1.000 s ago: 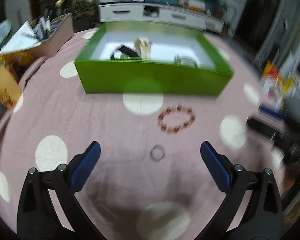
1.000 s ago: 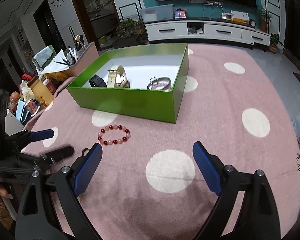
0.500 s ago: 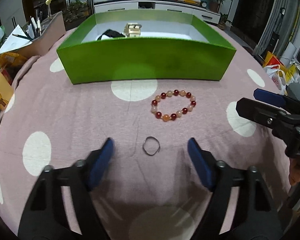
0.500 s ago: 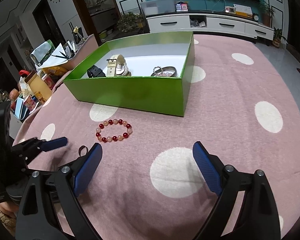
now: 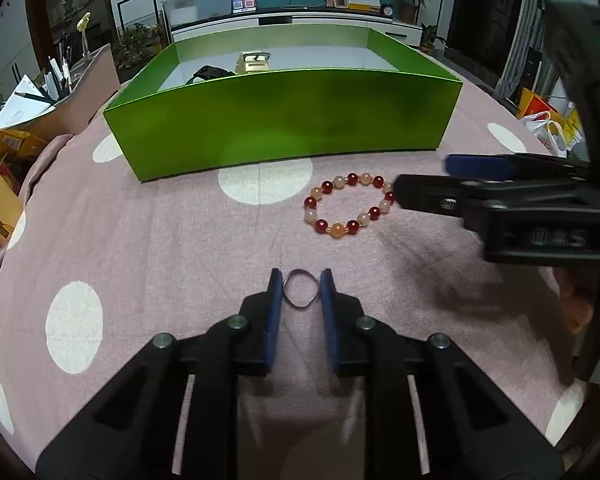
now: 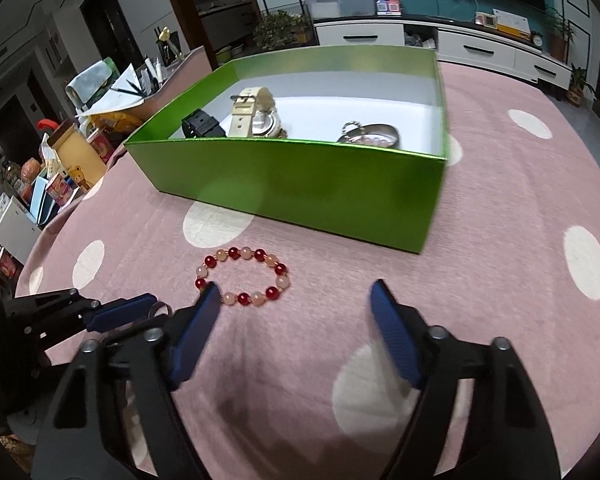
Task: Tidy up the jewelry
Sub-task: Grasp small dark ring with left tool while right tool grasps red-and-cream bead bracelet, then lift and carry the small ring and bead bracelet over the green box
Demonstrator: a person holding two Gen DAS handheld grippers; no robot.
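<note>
**Closing on the ring, reaching for the beads**

Nearest to us, the left gripper (image 5: 300, 286) points down at the thin round metal ring (image 5: 301, 289) lying flat on the pink polka-dot cloth of the desk (image 5: 160, 240). Its blue fingers (image 5: 275, 292) are narrow and closing, one on each side of the ring and seemingly just meeting its rim; we cannot say that it is lifted yet. We judge the ring light, stiff and slippery, and so thin that it could slide or flip out. Pinching it across its width, low against the cloth, looks the safest hold.

A little farther off lies the round bracelet of red and pale peach beads (image 6: 242, 276), flat on the cloth between the ring and the box. We expect it to be light but limp, sagging when raised, with smooth beads that roll; taking one side of the loop across a couple of beads should serve. The right gripper (image 6: 296, 300) hovers at it, fingers (image 6: 388, 320) fairly wide and closing, holding nothing; only its left finger overlaps the loop.

Farthest stands the shiny green rectangular cardboard box (image 6: 300, 184), already holding watches.
</note>
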